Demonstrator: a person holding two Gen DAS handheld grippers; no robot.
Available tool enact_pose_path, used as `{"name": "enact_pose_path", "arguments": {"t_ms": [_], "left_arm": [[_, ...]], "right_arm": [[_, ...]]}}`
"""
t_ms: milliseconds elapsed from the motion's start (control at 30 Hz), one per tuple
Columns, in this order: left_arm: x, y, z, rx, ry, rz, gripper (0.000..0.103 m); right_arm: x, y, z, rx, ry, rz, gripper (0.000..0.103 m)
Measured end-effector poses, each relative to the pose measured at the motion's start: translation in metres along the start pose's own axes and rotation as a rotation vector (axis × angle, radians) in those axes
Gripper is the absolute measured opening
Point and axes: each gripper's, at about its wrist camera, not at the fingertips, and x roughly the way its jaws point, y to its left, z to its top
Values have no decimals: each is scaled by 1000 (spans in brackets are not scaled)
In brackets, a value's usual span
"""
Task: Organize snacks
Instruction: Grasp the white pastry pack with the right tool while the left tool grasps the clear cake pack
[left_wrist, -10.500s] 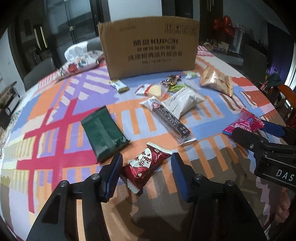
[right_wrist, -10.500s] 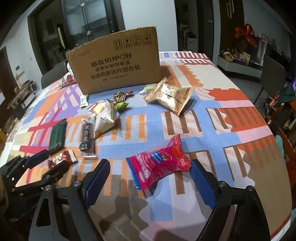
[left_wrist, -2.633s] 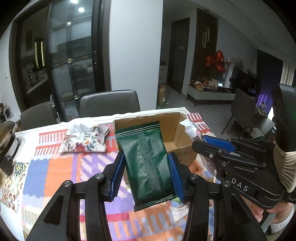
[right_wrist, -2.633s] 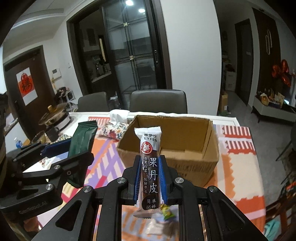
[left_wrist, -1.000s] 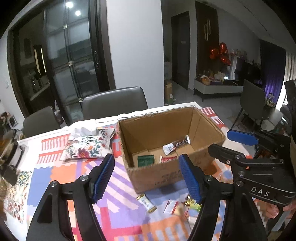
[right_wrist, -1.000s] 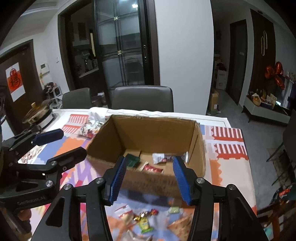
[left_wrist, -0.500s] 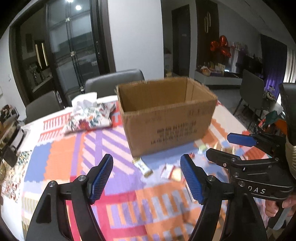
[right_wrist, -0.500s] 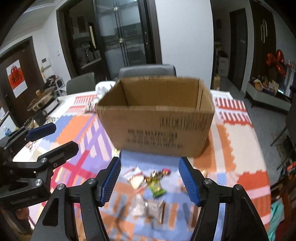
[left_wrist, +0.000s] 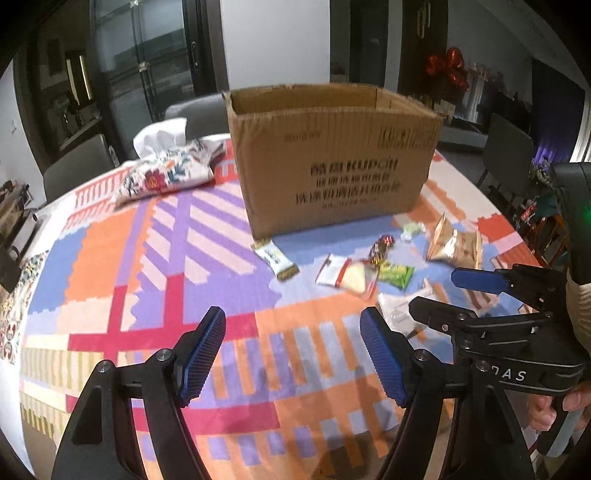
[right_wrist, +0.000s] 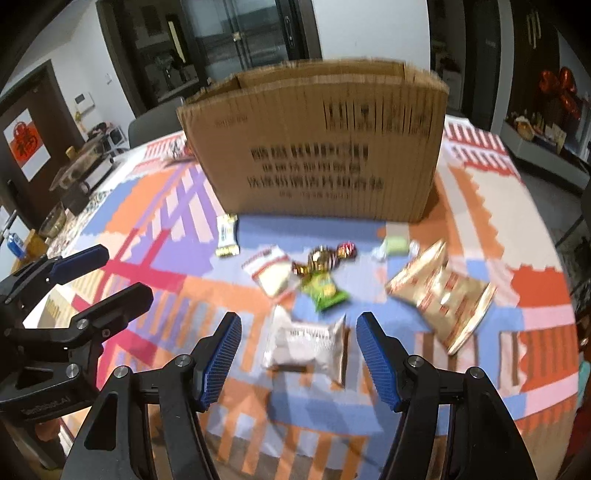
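Both empty: left gripper (left_wrist: 291, 354) and right gripper (right_wrist: 297, 356) gaping above table (left_wrist: 110, 258); cardboard box (right_wrist: 317, 147) at twelve o'clock.

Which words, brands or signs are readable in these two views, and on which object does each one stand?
"DAS": white letters on the black right gripper.
"KUPOH", roughly: brown cardboard box; the Chinese lines beneath are blurred.
Moulded name on the black left gripper: too faint.
Red paper sign on the door: one Chinese character.
Snack wrappers: blurred.
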Motion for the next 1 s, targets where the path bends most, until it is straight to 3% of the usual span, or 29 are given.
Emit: {"name": "enact_pose_path", "arguments": {"t_ms": [400, 467, 533, 700, 1000], "left_arm": [[27, -3, -11, -20, 71, -15, 75], [31, -2, -12, -29, 81, -22, 75], [34, -2, -11, -36, 87, -25, 75], [40, -5, -10, -39, 94, -35, 75], [41, -19, -4, 1, 70, -77, 74]], "right_arm": [[37, -13, -12, 69, 100, 42, 66], [39, -12, -12, 66, 93, 38, 65], [39, -11, -11, 60, 91, 31, 53], [38, -11, -12, 56, 82, 34, 45], [19, -22, -16, 122, 15, 36, 41]]}}
